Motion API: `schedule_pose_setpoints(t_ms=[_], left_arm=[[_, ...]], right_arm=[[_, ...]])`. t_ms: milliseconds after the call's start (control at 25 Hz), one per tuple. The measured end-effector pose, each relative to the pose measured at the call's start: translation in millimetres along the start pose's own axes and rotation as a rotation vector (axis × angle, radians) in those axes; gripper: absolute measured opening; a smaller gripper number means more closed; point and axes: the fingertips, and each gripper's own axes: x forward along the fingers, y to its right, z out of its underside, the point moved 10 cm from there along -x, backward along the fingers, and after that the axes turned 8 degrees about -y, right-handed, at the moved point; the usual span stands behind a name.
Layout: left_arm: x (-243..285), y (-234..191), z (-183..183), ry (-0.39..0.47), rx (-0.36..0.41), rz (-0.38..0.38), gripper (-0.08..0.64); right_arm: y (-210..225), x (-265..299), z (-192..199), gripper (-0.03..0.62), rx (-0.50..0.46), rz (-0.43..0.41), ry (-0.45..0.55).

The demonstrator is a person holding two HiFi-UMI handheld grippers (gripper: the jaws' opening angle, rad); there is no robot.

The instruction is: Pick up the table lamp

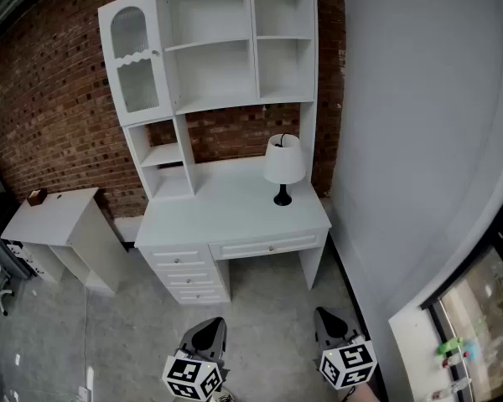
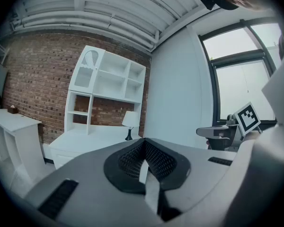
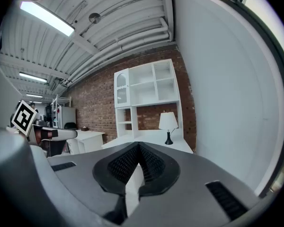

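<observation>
The table lamp [image 1: 283, 167], with a white shade and a black base, stands on the right rear of the white desk [image 1: 226, 216], under the hutch shelves. It also shows far ahead as the lamp [image 2: 130, 122] in the left gripper view and the lamp [image 3: 168, 125] in the right gripper view. My left gripper [image 1: 210, 332] and right gripper [image 1: 328, 318] hover side by side over the floor, well in front of the desk. The left gripper [image 2: 143, 163] has its jaws pressed together with nothing between them. The right gripper [image 3: 136, 170] is likewise shut and empty.
A white hutch [image 1: 210, 48] rises from the desk against a brick wall [image 1: 59, 99]. A smaller white side table [image 1: 54, 220] stands at the left. A grey wall [image 1: 411, 124] runs along the right, with a window [image 1: 478, 308] near me. Grey concrete floor [image 1: 268, 308] lies between me and the desk.
</observation>
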Motion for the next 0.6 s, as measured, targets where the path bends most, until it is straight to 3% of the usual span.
schedule_pose_setpoints(t_ms=[600], left_arm=[[12, 6, -2, -0.001, 0.001, 0.002, -0.002]], right_arm=[[11, 2, -1, 0.026, 0.017, -0.007, 0.021]])
